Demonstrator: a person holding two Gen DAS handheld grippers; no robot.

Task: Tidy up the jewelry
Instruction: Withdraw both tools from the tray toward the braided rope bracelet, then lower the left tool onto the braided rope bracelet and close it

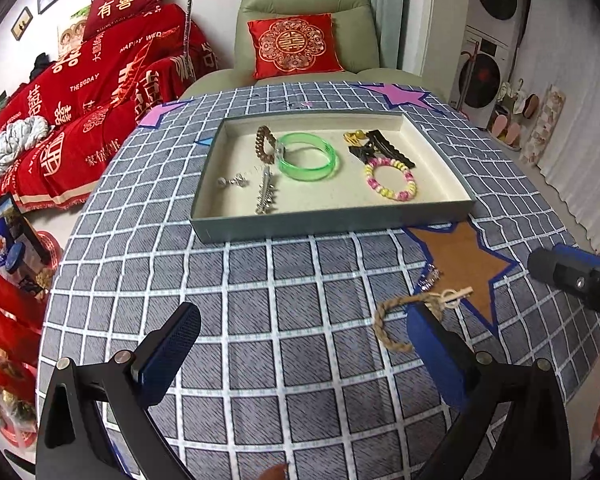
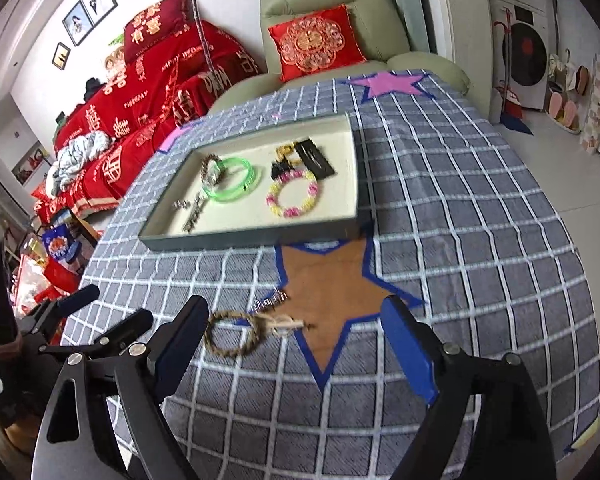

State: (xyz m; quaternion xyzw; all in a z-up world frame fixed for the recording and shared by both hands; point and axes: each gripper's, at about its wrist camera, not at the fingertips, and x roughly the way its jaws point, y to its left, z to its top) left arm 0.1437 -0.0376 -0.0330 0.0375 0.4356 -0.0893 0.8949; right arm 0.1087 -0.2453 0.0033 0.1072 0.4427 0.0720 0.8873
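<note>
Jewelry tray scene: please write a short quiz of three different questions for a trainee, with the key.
1. True or false: the green bangle lies inside the tray.
2. Which piece is still outside the tray? A) pink and yellow bead bracelet B) braided rope bracelet C) black hair clip
3. Fill in: both the left gripper and the right gripper are ____.

Key: 1 true; 2 B; 3 open.

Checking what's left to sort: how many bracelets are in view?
4. In the tray: a brown beaded one, a green bangle, a pink-yellow beaded one. A rope one lies on the cloth by the brown star.
</note>
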